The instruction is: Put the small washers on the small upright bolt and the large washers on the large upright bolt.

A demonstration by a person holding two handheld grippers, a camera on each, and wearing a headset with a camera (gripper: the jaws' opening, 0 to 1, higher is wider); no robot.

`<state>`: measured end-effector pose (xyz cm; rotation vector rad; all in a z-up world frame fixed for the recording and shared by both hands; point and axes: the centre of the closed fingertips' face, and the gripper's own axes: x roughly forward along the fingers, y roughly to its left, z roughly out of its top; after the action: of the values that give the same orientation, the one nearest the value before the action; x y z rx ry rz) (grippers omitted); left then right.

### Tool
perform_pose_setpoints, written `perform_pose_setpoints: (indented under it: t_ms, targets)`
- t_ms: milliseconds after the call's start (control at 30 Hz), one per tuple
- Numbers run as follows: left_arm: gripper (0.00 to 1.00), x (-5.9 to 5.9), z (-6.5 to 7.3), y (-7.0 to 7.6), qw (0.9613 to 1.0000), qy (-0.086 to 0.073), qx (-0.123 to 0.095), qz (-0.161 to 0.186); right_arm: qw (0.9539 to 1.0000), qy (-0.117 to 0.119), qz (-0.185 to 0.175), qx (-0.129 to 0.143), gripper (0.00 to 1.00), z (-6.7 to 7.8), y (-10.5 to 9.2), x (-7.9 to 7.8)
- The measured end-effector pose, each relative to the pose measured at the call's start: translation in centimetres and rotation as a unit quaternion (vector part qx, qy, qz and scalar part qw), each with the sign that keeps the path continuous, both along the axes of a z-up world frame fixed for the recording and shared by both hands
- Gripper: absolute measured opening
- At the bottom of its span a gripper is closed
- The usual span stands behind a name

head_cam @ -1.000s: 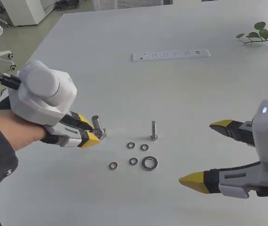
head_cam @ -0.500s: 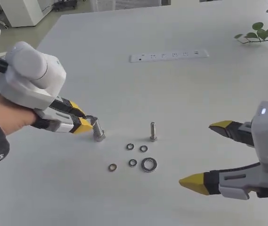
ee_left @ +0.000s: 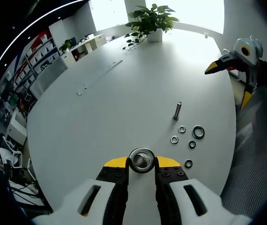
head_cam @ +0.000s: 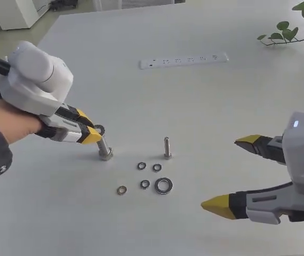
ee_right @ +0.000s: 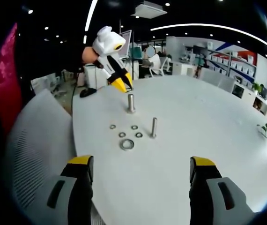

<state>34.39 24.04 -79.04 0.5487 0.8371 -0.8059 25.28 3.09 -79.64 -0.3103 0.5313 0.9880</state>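
My left gripper (head_cam: 92, 136) has its fingers clamped on a large washer (ee_left: 141, 160), held right at the top of the large bolt (head_cam: 105, 150); I cannot tell whether they touch. The bolt stands head-down on the bench (head_cam: 205, 106), its long axis vertical and its threaded end pointing up. To do this well, I judge I should bring the ring level, centre its hole over the shank tip, lower it, then release; a tilted ring would likely catch on the threads. The small bolt (head_cam: 167, 148) stands upright to the right, well apart. Four small washers (head_cam: 141, 166) and another large washer (head_cam: 163, 185) lie flat near it. My right gripper (head_cam: 229, 173) hovers aside, fingers wide apart, holding nothing.
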Motion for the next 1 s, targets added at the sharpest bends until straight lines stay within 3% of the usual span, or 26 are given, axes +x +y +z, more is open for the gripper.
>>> perform_pose_setpoints:
  t_ms: [1000]
  targets:
    - [0.19, 0.5, -1.8, -0.1, 0.9995, 0.024, 0.020, -0.006, 0.9999, 0.009, -0.008, 0.001, 0.85, -0.3, -0.7, 0.0]
